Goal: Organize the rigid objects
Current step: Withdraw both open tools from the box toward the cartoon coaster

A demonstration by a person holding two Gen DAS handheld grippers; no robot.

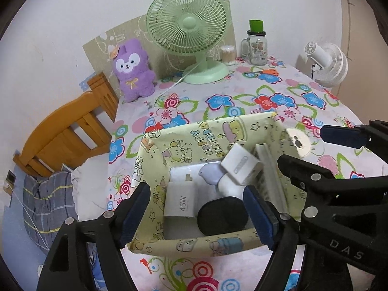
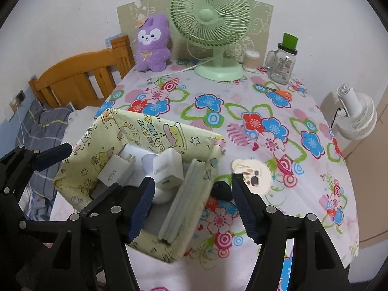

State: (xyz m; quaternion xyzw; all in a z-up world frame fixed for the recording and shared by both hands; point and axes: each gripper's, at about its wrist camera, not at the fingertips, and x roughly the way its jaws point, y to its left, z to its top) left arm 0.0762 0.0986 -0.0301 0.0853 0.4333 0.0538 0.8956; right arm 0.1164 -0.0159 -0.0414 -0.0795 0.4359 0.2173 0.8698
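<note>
Two claws over a yellow cartoon-print box (image 1: 213,133) on the flower-patterned counter (image 1: 278,101). Left claw (image 1: 201,215) spread wide, released, gripping nothing, one finger outside the box's left wall, the other over its right interior. Right claw (image 2: 191,206) likewise spread and empty, its left finger above the box's contents, its right finger beyond the box's right wall, over the counter.

Inside the box: white 45W charger (image 1: 180,201) lying flat at left; black oval device (image 1: 222,215) at the near wall, touching the charger; lavender-and-white rounded gadget (image 1: 218,177) in the middle; white cube adapter (image 1: 241,167) tilted on top of that gadget; flat white slab (image 2: 181,203) standing on edge against the right wall.

Outside, just right of the box: small black object (image 2: 222,190) on the counter, partly hidden between box wall and right claw finger. Near it, cream round piece (image 2: 252,173) with dark specks.

Far back on the counter: green desk fan (image 1: 191,31), purple plush bunny (image 1: 134,70), glass mug jar (image 1: 257,46) with green lid, cotton swab tub (image 1: 228,54), orange-handled scissors (image 1: 263,72). White fan (image 1: 327,63) off the right edge. Wooden headboard (image 1: 72,126) and plaid bedding (image 1: 46,203) at left.
</note>
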